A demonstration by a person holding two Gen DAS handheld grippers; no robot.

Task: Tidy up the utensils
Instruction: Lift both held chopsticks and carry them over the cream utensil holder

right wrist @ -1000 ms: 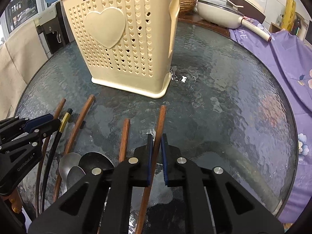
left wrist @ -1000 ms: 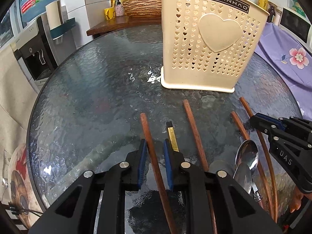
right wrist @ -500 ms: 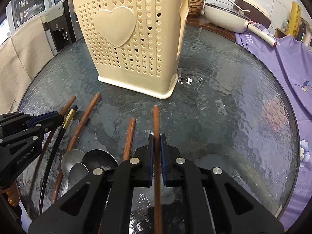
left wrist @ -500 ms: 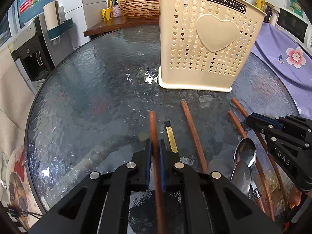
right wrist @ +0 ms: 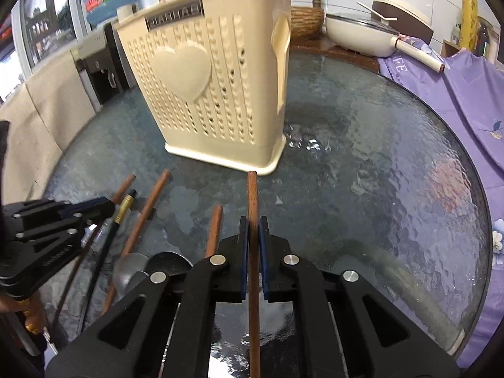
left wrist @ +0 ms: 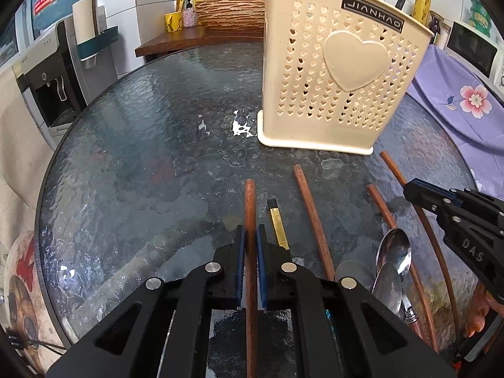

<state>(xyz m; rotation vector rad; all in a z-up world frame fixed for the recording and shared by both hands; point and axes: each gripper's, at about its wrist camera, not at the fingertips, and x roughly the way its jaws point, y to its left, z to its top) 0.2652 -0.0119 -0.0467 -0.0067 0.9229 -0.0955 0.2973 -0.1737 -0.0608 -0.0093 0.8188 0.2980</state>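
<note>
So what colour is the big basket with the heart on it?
The basket is cream, dotted with little heart-shaped holes. It shows best in the left wrist view.

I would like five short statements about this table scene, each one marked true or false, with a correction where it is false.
1. The left gripper is shut on a brown wooden chopstick. True.
2. The right gripper is open and holds nothing. False: it is shut on another wooden chopstick.
3. The cream utensil holder lies on its side. False: it stands upright on the glass table.
4. Metal spoons lie on the table among the chopsticks. True.
5. The black-and-gold chopstick is held by the left gripper. False: it lies on the table beside that gripper's fingers.
</note>
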